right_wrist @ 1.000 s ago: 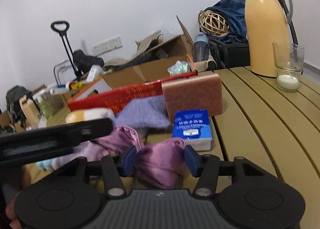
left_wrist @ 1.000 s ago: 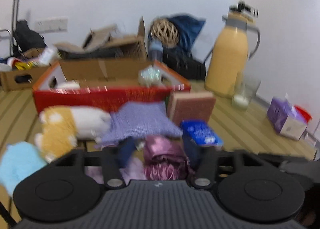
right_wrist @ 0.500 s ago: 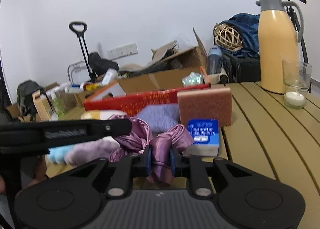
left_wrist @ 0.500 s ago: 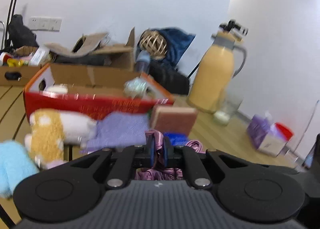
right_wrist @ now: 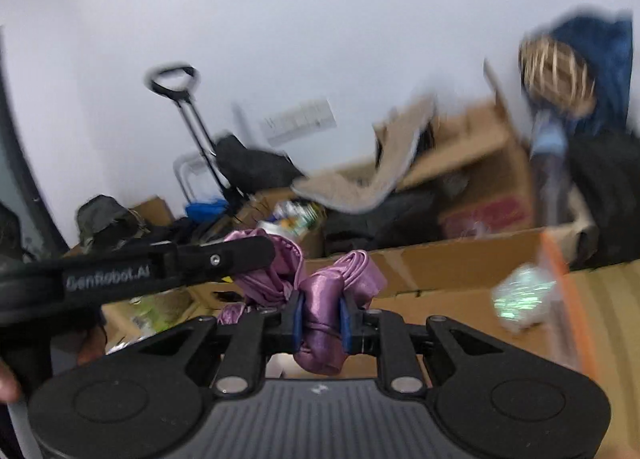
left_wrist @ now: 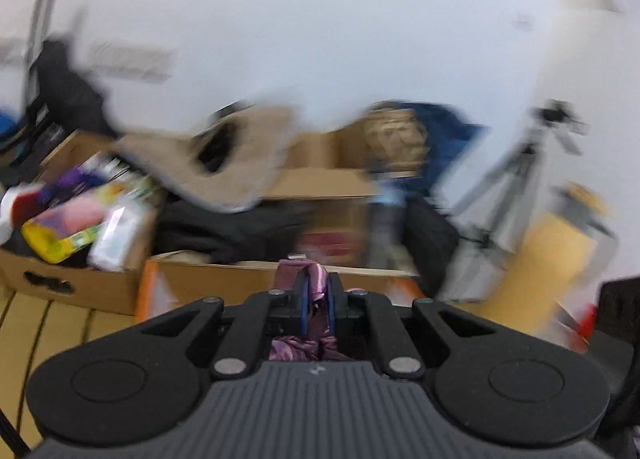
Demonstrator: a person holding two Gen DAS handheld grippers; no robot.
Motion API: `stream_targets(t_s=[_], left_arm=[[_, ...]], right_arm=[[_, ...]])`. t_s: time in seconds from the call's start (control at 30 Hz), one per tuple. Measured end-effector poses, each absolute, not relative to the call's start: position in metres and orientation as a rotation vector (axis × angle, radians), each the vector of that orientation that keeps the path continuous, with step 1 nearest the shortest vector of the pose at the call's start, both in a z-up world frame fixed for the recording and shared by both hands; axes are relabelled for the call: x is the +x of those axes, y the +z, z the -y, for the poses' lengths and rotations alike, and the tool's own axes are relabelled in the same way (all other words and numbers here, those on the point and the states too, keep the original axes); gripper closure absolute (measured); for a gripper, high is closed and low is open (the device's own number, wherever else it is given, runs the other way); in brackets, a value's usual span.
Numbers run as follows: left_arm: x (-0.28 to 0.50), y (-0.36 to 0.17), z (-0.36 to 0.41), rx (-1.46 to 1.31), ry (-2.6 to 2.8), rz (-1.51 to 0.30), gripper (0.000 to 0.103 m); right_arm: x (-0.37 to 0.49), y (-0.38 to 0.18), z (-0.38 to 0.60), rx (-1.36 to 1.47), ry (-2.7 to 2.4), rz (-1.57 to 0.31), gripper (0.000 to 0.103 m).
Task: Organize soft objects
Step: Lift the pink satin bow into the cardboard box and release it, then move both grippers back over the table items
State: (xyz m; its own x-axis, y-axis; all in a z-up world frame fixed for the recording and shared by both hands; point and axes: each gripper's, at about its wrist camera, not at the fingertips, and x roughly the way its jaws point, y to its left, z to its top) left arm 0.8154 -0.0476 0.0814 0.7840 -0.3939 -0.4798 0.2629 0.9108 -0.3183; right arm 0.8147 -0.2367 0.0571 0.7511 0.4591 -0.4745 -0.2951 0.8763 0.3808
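We have our left claw (left_wrist: 315, 301) pinched tight on a fold of the purple satin cloth (left_wrist: 316, 287), which pokes up between the blue pads and bunches below them. Our right claw (right_wrist: 320, 321) is clamped on a thicker roll of the same cloth (right_wrist: 322, 319), held in the air. At nine o'clock from it the left tool's black arm crosses the cloth. A cardboard box (right_wrist: 452, 263) sits behind at twelve o'clock. Both views are blurred.
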Motion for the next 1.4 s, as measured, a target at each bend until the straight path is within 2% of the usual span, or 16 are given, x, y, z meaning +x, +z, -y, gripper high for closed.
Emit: stream_targets(t_s=[0.07, 0.13, 0.2, 0.27, 0.33, 0.5, 0.6, 0.67, 0.8, 0.83, 0.87, 0.93, 1.07, 1.17, 1.3, 1.4], left_arm=[[0.857, 0.060, 0.041, -0.221, -0.322, -0.628, 0.085], [0.883, 0.042, 0.034, -0.203, -0.248, -0.671, 0.073], [0.889, 0.032, 0.023, -0.207, -0.248, -0.651, 0.070], [0.888, 0.029, 0.010, -0.226, -0.259, -0.644, 0.057], [0.883, 0.031, 0.000, -0.227, -0.251, -0.636, 0.056], [0.859, 0.048, -0.012, -0.204, -0.229, -0.634, 0.054], [0.827, 0.075, -0.018, -0.174, -0.229, -0.609, 0.050], [0.796, 0.089, -0.025, -0.174, -0.224, -0.581, 0.032], [0.722, 0.103, -0.036, -0.136, -0.202, -0.546, 0.031], [0.702, 0.105, -0.038, -0.119, -0.190, -0.538, 0.029], [0.681, 0.106, -0.039, -0.101, -0.177, -0.527, 0.024], [0.639, 0.107, -0.041, -0.089, -0.173, -0.497, 0.020], [0.566, 0.100, -0.048, -0.180, -0.293, -0.473, 0.008], [0.513, 0.081, -0.045, -0.128, -0.277, -0.415, 0.001], [0.449, 0.040, -0.029, -0.005, -0.193, -0.372, 0.001], [0.412, 0.014, -0.023, -0.041, -0.178, -0.381, 0.000]], right_arm=[[0.855, 0.039, 0.213, 0.219, 0.349, -0.621, 0.084], [0.894, 0.014, 0.197, 0.188, 0.301, -0.702, 0.076], [0.919, -0.006, 0.191, 0.205, 0.286, -0.779, 0.074], [0.930, -0.014, 0.191, 0.235, 0.304, -0.841, 0.073], [0.927, -0.010, 0.194, 0.258, 0.337, -0.817, 0.060], [0.905, 0.019, 0.193, 0.207, 0.313, -0.761, 0.057], [0.865, 0.058, 0.197, 0.157, 0.327, -0.693, 0.054], [0.830, 0.087, 0.209, 0.127, 0.339, -0.639, 0.048], [0.753, 0.131, 0.246, 0.102, 0.318, -0.531, 0.034], [0.728, 0.138, 0.256, 0.101, 0.299, -0.494, 0.026], [0.708, 0.144, 0.262, 0.089, 0.285, -0.463, 0.023], [0.661, 0.150, 0.273, 0.060, 0.261, -0.405, 0.020], [0.574, 0.136, 0.286, 0.040, 0.261, -0.330, 0.015], [0.517, 0.109, 0.292, 0.044, 0.255, -0.307, 0.013], [0.450, 0.064, 0.290, -0.009, 0.196, -0.256, 0.010], [0.414, 0.036, 0.286, -0.018, 0.171, -0.296, 0.010]])
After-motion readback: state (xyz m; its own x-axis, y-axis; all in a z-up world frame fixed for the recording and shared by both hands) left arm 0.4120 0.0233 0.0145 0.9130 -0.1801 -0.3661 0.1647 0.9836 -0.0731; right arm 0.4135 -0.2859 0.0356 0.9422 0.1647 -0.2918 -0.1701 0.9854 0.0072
